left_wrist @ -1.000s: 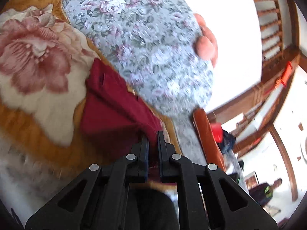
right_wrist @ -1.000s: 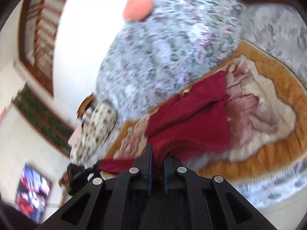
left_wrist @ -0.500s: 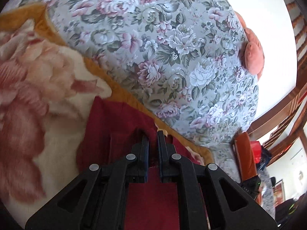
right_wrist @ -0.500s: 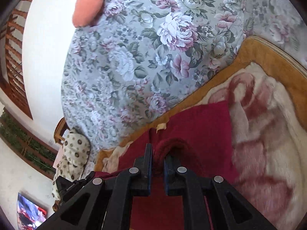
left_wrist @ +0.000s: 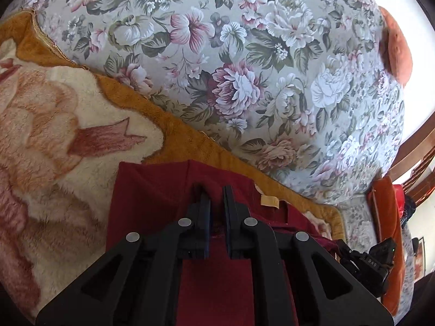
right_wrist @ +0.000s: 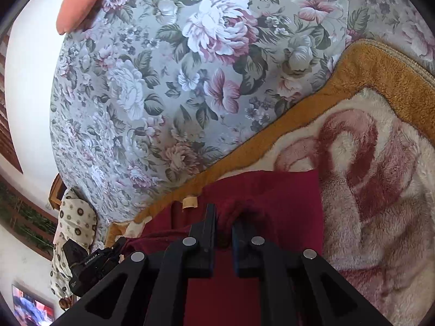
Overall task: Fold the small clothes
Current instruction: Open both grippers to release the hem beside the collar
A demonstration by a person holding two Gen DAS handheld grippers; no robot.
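A dark red garment (left_wrist: 152, 190) lies on a fleece blanket with a rose pattern (left_wrist: 54, 135); it also shows in the right wrist view (right_wrist: 285, 195). A tan neck label (left_wrist: 269, 200) shows at its far edge, also in the right wrist view (right_wrist: 189, 202). My left gripper (left_wrist: 216, 190) is shut on a fold of the red garment near the far edge. My right gripper (right_wrist: 224, 217) is shut on a bunched fold of the same garment. Each gripper's housing shows in the other's view, at the lower right (left_wrist: 375, 258) and lower left (right_wrist: 89, 263).
A floral grey cushion or sofa back (left_wrist: 244, 68) rises just behind the blanket's orange border (right_wrist: 353, 70). An orange-pink pillow (right_wrist: 78, 5) sits at its top. A spotted cushion (right_wrist: 73, 225) and wooden furniture (left_wrist: 416, 160) stand off to the sides.
Both grippers have carried the red garment's edge forward and down toward the far side of the blanket. The garment now lies flatter, folded over itself.
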